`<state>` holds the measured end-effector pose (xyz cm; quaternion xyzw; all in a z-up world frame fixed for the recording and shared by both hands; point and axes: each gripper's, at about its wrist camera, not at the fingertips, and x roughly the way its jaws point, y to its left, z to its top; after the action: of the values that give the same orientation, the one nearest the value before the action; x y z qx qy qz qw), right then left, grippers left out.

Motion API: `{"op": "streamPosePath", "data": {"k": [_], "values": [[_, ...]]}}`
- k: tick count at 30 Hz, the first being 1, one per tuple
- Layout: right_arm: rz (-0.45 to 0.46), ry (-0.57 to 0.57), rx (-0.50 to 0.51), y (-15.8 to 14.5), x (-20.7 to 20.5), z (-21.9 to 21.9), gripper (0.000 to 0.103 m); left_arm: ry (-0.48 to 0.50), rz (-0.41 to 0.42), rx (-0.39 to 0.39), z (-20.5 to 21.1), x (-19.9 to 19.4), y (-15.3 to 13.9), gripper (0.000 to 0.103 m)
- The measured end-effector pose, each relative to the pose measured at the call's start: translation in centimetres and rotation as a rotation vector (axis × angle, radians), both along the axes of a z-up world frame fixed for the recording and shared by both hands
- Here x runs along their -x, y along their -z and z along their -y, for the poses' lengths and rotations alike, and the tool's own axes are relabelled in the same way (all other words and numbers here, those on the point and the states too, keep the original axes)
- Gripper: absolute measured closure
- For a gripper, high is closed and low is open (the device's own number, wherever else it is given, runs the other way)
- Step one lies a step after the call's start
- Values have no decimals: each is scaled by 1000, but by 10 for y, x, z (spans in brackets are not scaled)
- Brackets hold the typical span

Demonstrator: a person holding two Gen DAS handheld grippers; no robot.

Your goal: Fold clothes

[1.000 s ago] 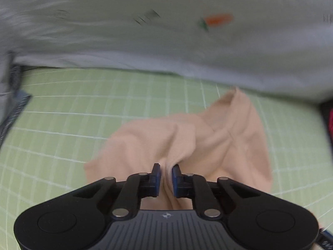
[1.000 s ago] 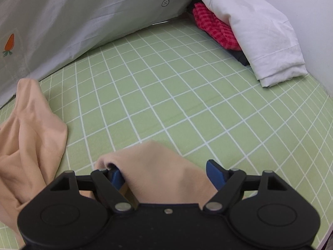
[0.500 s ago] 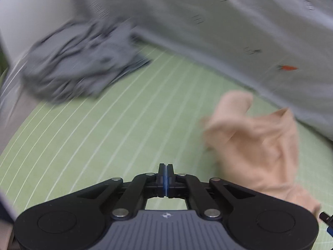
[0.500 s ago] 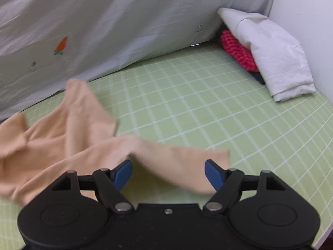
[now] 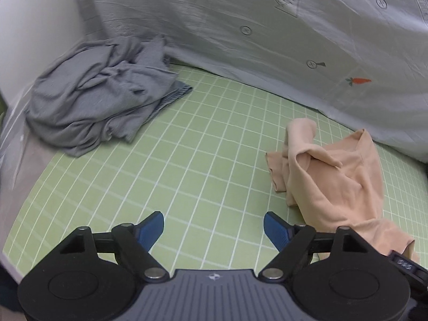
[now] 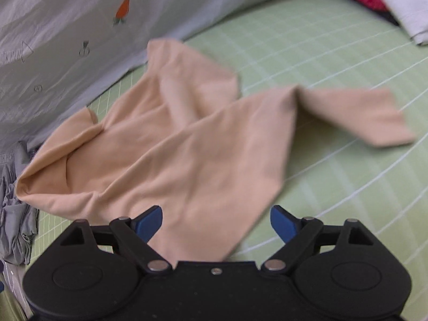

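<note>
Green gridded worktop (image 5: 203, 160) carrying a grey crumpled pile (image 5: 99, 93); the peach garment (image 6: 171, 144) lies rumpled and unfolded, folding apparently not begun. Left gripper (image 5: 214, 226) and right gripper (image 6: 216, 220): fingers spread wide, holding nothing.

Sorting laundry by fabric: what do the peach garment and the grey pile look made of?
Peach garment: probably soft stretchy knit, matte, with smooth rounded drapes. Grey pile: seemingly thin jersey-like knit, matte, finely crumpled. Neither weave is visible.
</note>
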<state>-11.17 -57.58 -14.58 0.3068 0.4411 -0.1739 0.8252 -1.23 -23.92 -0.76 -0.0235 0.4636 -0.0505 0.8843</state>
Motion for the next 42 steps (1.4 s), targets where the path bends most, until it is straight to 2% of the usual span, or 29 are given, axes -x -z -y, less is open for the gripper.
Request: {"op": "streamPosePath", "data": {"k": [6,10,12,13,14,16,17,21,24,25,27,28,29,32,35,36,39,40,41,42], "values": [[-37,-50,43,9,-27,-17,13,36,-22,5,18,-51,11,19],[-61,-112,127,16,-57,-24,12,53,-37,7,32,-88,18,19],[-68,-166,227,17,-74,-27,27,53,-39,6,37,-105,21,19],[-69,-209,278,17,-81,-28,46,48,-41,4,38,-112,23,19],[-66,-263,326,16,-87,-28,58,42,-45,2,38,-118,25,19],[-56,-336,376,14,-102,-18,74,28,-51,-2,39,-131,31,19],[-57,-357,404,14,-112,-9,79,20,-58,-3,39,-135,34,19],[-102,-370,570,17,-161,36,79,-10,-84,-1,35,-141,43,19],[-162,-290,632,13,-197,72,71,-24,-87,0,31,-135,43,19],[-155,-235,621,4,-201,78,65,-29,-88,-1,30,-133,42,19],[-97,-124,592,-19,-200,81,44,-41,-91,0,27,-127,42,19],[-55,-90,570,-31,-194,76,25,-46,-94,2,26,-125,42,18],[-10,-60,550,-42,-187,68,18,-49,-97,4,25,-122,42,18],[95,-50,470,-66,-176,39,18,-41,-103,8,23,-113,39,18],[159,-134,375,-76,-174,6,19,-24,-89,18,23,-104,31,18],[159,-186,343,-74,-177,-3,20,-18,-80,21,23,-100,27,18],[88,-281,252,-54,-183,-26,36,-4,-42,24,19,-87,13,18],[65,-286,232,-46,-181,-29,44,-4,-28,26,17,-82,9,18],[59,-288,221,-40,-176,-31,65,-3,-14,27,15,-76,4,18],[70,-292,221,-39,-167,-33,77,-4,-2,29,12,-71,0,18]]}}
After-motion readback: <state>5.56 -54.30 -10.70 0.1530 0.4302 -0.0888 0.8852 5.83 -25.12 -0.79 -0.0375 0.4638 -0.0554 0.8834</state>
